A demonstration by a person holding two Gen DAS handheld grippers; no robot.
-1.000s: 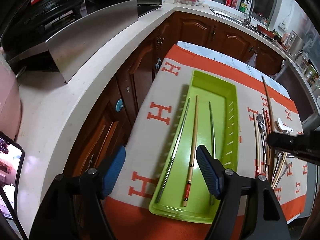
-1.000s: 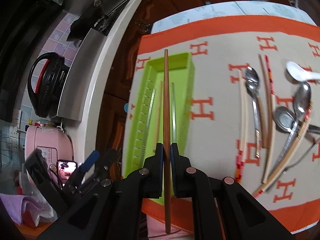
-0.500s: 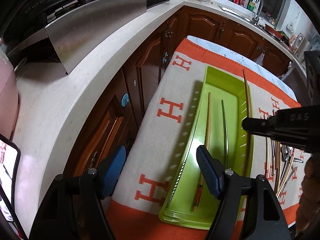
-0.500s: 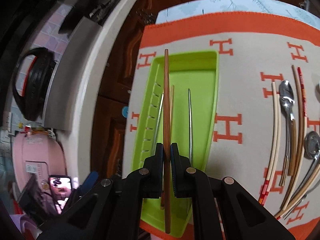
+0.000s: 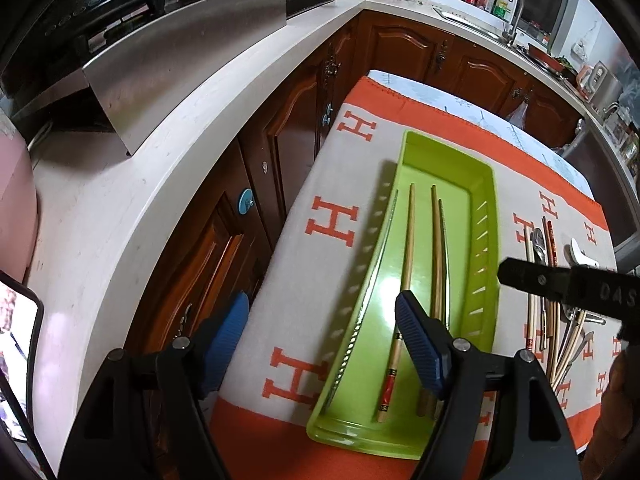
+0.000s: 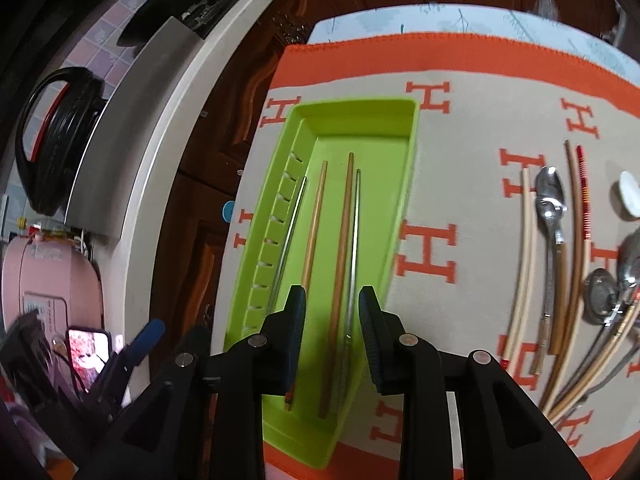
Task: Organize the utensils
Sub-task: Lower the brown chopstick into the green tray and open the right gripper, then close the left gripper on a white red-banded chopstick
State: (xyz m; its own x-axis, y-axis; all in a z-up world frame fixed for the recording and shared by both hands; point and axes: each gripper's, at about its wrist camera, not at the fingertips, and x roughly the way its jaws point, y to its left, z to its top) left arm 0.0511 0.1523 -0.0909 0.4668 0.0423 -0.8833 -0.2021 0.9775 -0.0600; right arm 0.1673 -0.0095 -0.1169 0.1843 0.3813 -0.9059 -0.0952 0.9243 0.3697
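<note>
A lime green tray [image 5: 490,216] [image 6: 404,184] lies on an orange and beige cloth. Inside it lie two wooden chopsticks [image 6: 340,248] [image 5: 408,248] and two metal chopsticks [image 6: 354,240]. My right gripper [image 6: 330,320] is open and empty, just above the tray's near end, over the brown chopstick. My left gripper [image 5: 320,344] is open and empty, above the tray's left edge. Loose spoons and chopsticks [image 6: 560,248] [image 5: 548,280] lie on the cloth right of the tray.
A white counter [image 5: 132,184] with a steel splash guard [image 5: 180,60] runs along the left. Wooden cabinets [image 5: 288,152] stand beside the table. A white ceramic spoon [image 6: 630,198] lies at far right. A pink appliance [image 6: 44,276] and a phone [image 6: 88,350] sit at left.
My right gripper has opened and let go of the brown chopstick, which now lies in the tray between the other chopsticks. The left gripper has shifted slightly.
</note>
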